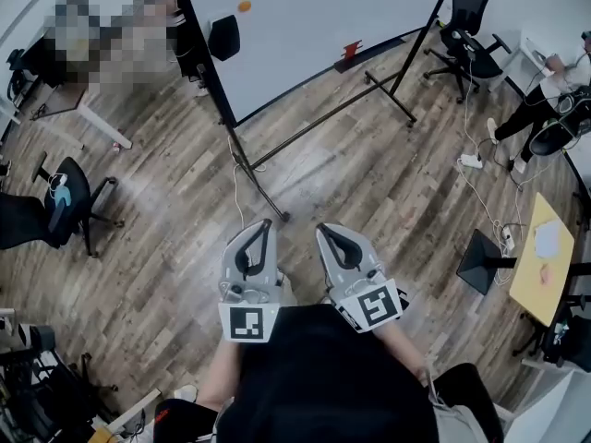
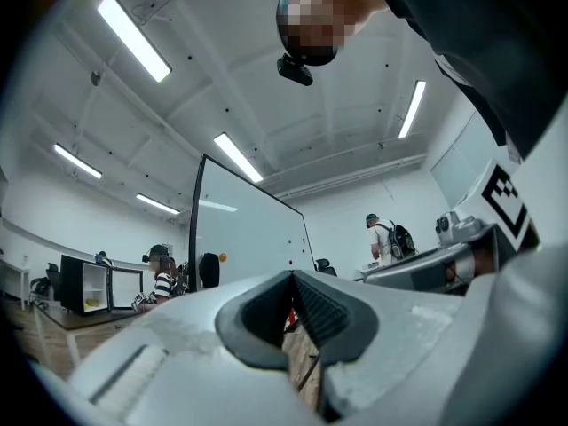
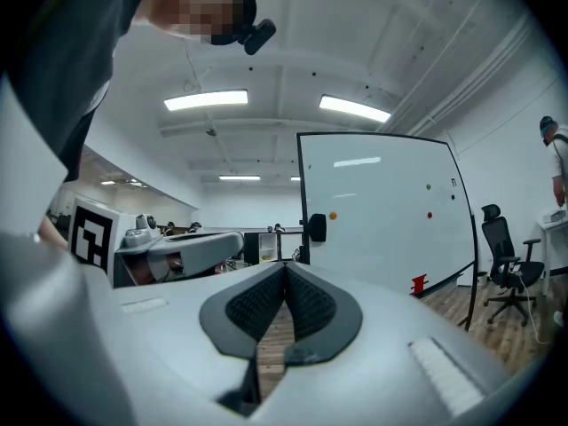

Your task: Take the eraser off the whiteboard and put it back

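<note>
— What stands around the whiteboard (image 1: 314, 21)?
— Office chairs: one chair (image 1: 462, 15) is by its right end and another (image 1: 66, 195) is off to the left. A power strip (image 1: 471, 161) lies on the wood floor (image 1: 369, 183) at the right, near a yellow counter (image 1: 538, 261). The stand's foot (image 1: 274, 212) rests just ahead of both grippers.
— And the eraser?
— The eraser (image 1: 223, 37) is black and rounded. It is stuck on the board near its left edge, just below an orange magnet (image 1: 244, 6). A red piece (image 1: 351, 51) sits on the bottom rail, well apart from it.
— The grippers?
— The left gripper (image 1: 265, 223) and right gripper (image 1: 322, 230) sit side by side close to the person's body, well apart from the board. Each has its jaws closed together with nothing between them.
— Room to move?
— Open floor runs from the grippers to the board, crossed only by that foot and the stand's crossbar (image 1: 323, 123).
</note>
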{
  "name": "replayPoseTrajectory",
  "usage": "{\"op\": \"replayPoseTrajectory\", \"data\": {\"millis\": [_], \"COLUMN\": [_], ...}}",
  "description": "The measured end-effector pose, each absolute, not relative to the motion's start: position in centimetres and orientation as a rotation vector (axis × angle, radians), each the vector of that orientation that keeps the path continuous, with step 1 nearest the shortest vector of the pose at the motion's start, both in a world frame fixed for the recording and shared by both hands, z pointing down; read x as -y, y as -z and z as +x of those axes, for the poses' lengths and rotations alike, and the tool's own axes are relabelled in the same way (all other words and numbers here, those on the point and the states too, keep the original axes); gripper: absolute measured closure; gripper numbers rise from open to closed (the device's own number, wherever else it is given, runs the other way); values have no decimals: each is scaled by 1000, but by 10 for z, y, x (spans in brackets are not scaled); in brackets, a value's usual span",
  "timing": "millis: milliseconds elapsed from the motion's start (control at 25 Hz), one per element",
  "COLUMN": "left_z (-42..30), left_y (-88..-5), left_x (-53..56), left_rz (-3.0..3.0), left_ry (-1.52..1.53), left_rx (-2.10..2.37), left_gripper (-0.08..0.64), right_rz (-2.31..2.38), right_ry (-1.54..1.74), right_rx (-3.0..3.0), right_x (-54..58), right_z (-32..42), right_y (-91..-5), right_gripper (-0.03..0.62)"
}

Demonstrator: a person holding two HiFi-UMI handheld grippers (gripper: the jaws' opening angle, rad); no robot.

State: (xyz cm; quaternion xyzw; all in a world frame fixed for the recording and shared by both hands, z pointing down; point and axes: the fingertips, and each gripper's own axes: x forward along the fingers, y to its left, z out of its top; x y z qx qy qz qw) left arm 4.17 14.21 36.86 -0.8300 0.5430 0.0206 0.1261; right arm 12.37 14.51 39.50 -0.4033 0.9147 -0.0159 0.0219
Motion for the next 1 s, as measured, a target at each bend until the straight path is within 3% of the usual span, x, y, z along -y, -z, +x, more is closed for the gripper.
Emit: {"op": "replayPoseTrajectory", "data": {"millis": [800,960,1000], "left_z": [-54,-59,-58], "left_y": [-360,-361,-362], "left_x": [-42,-25,-20], "left_rz": [-2438,-2438,-2436], "left_ry": [-66,-70,-64], "left_rx": [-1436,-1456,-1454], "left_gripper": [558,558,558], "right_rz": [-1380,-1375,-1368], "right_ry": [-12,14,22], "right_rx": [-2779,-2795,-2795], "right_x": [-42,-27,-21], "right_z": [23,19,20], "right_y": [-388,-390,-389], "right_gripper": [589,582,555]}}
